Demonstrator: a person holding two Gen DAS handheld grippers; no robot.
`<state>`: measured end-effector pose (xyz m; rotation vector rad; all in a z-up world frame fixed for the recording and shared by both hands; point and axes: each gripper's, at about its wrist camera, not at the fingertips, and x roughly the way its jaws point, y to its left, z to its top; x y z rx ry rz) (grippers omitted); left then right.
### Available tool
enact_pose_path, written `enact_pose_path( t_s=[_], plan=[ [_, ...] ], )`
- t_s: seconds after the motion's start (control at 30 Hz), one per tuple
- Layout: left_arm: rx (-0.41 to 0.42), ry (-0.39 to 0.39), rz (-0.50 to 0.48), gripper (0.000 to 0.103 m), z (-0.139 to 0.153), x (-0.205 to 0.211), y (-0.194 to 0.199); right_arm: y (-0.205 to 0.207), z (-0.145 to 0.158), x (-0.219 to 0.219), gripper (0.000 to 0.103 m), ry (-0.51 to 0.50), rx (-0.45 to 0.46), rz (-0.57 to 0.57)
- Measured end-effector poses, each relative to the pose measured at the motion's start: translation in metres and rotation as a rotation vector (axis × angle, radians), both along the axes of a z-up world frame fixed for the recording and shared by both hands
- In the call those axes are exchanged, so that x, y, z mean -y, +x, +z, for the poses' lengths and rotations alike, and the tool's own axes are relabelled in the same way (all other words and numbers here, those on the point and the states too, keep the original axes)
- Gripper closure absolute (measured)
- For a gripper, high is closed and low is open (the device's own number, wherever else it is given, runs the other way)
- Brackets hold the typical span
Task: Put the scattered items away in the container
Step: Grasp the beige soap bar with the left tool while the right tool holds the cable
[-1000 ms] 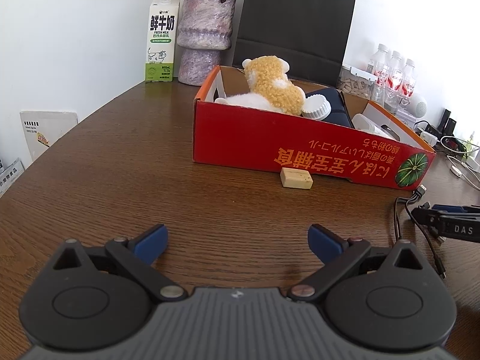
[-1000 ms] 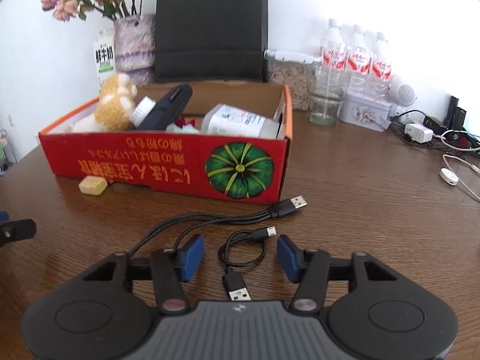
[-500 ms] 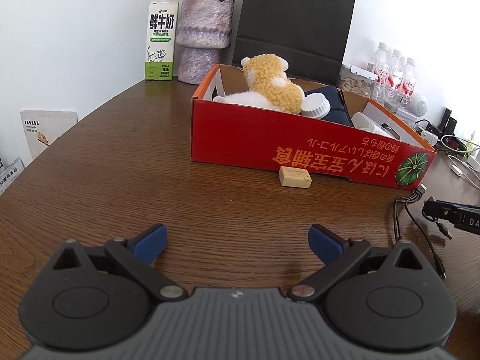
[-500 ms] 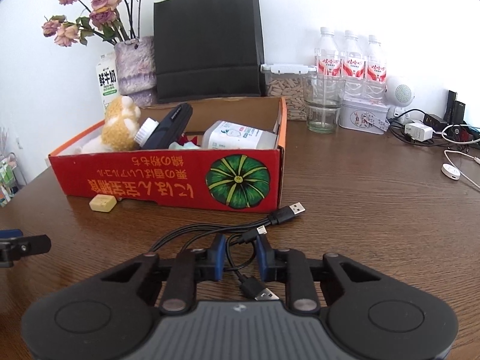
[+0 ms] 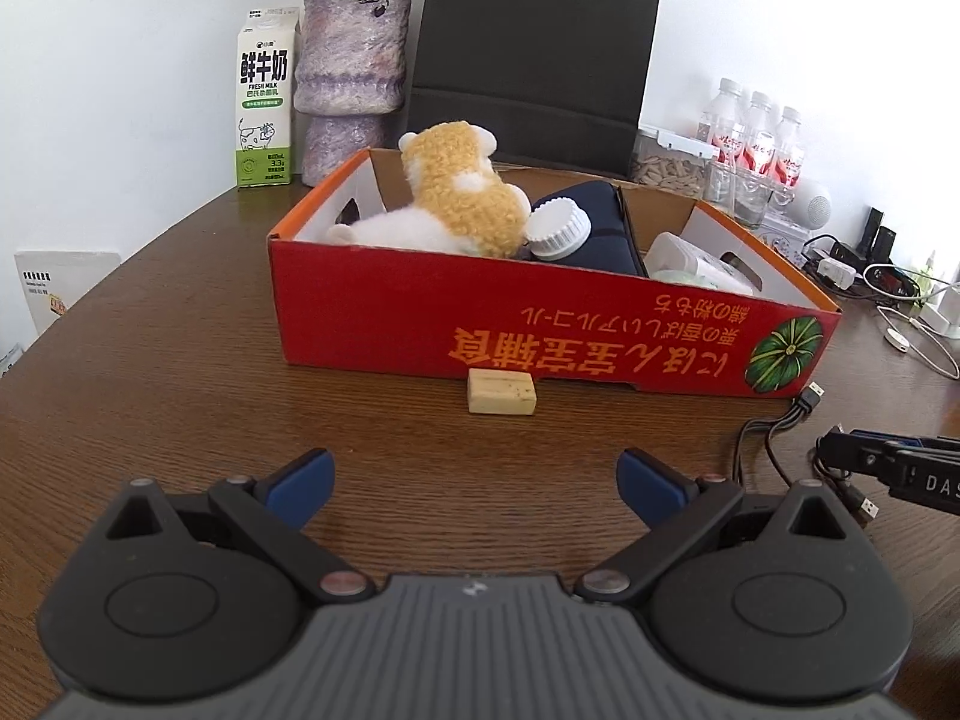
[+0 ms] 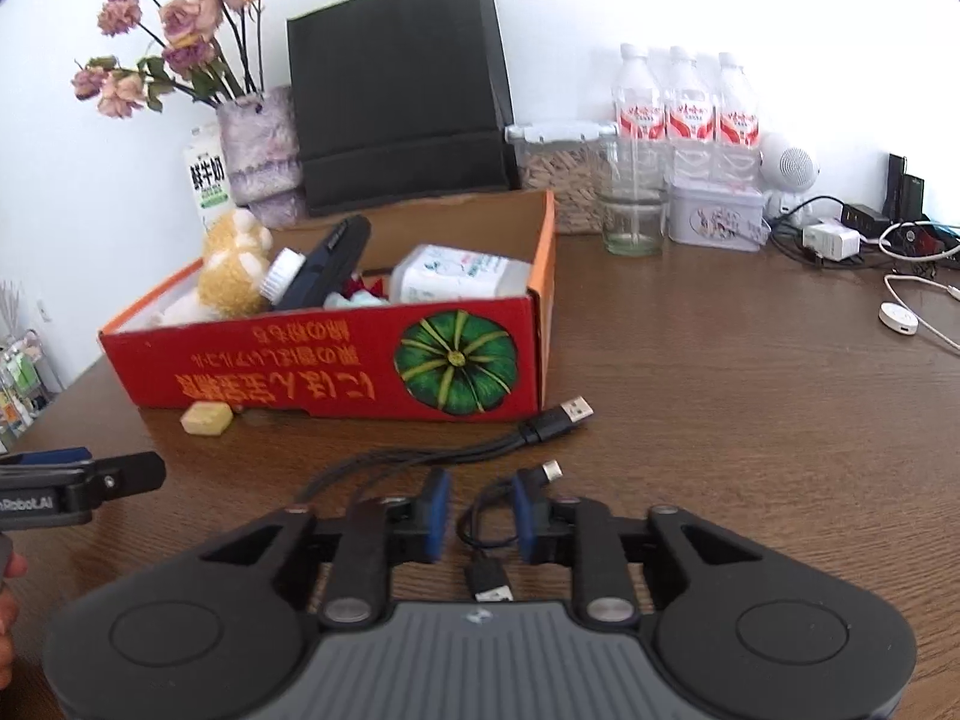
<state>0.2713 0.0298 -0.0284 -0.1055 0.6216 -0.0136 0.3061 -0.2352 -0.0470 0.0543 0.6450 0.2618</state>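
Observation:
A red cardboard box (image 5: pixel 540 324) (image 6: pixel 300 372) on the brown table holds a plush toy (image 5: pixel 462 198), a white-capped bottle and a dark pouch. A small tan block (image 5: pixel 501 392) (image 6: pixel 207 418) lies against the box's front wall. My left gripper (image 5: pixel 474 480) is open wide just short of it, with nothing between the fingers. A black USB cable (image 6: pixel 420 456) (image 5: pixel 774 438) lies by the box's right corner. My right gripper (image 6: pixel 480 510) straddles a loop of the cable, its jaws opening and the pads off the cable.
Behind the box stand a milk carton (image 5: pixel 264 102), a vase (image 5: pixel 351 78), a black paper bag (image 5: pixel 528 54), water bottles (image 6: pixel 684 114), a glass (image 6: pixel 633 222) and a tin (image 6: pixel 714 219). Chargers and white cables (image 6: pixel 900 318) clutter the far right.
The right gripper's jaws closed around the cable loop half a second ago and have since parted. The left gripper has shifted right, so the tan block now sits centred ahead of it.

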Motion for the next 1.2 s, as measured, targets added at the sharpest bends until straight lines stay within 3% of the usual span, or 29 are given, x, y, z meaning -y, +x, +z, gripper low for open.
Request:
enact_pose_path(
  t_s=[0.17,0.3,0.33,0.37,0.53,0.57,1.2],
  plan=[
    [0.003,-0.018,0.007,0.0,-0.002,-0.005,-0.002,0.001,-0.004,-0.001,0.052,-0.017,-0.007,-0.004],
    [-0.009,-0.034,-0.006,0.0,-0.004,-0.007,-0.001,0.003,-0.007,-0.015,0.051,-0.091,0.005,0.015],
    [-0.007,-0.035,-0.008,0.0,-0.003,-0.007,-0.002,0.003,-0.008,-0.02,0.057,-0.13,0.018,0.023],
    [-0.002,-0.034,-0.01,0.0,-0.003,-0.007,-0.003,0.002,-0.007,-0.023,0.075,-0.125,0.017,0.041],
    [0.002,-0.033,-0.003,0.0,-0.001,-0.007,-0.004,-0.003,-0.004,-0.024,0.082,-0.119,0.036,0.037],
    [0.002,-0.035,-0.003,0.0,-0.001,-0.008,-0.004,-0.003,-0.003,-0.021,0.103,-0.102,0.043,0.037],
    [-0.028,-0.003,0.004,0.0,0.001,0.002,0.021,-0.011,0.019,0.011,0.102,0.043,0.129,-0.018]
  ],
)
